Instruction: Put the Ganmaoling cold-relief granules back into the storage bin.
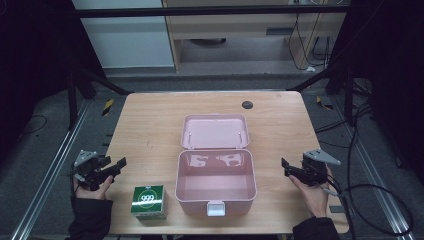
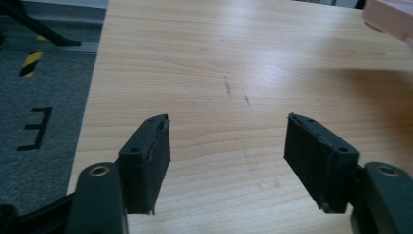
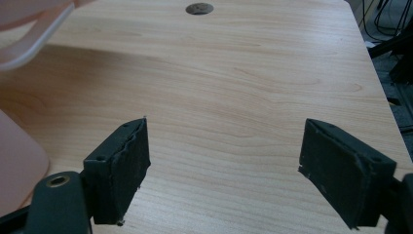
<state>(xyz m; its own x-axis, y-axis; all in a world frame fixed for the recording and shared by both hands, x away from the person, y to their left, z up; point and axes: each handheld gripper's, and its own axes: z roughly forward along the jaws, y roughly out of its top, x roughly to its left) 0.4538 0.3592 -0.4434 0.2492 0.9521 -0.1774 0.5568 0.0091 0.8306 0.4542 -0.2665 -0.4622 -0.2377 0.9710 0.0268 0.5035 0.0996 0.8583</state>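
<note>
Wooden table [image 1: 150,125]; both claws [image 1: 121,163] [image 1: 284,164] apparently low, agape.

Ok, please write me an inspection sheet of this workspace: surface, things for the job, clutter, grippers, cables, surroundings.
Surface: wooden table, faint dark marks, round dark disc near the far edge.
Job's things: pink box open, inside bare, lid laid back; green carton to its left, apart.
Clutter: nothing seen.
Grippers: left gripper and right gripper open, holding nothing, over the table.
Cables: black cables on the floor at right.
Surroundings: grey floor, dark frame, cabinet behind.
</note>
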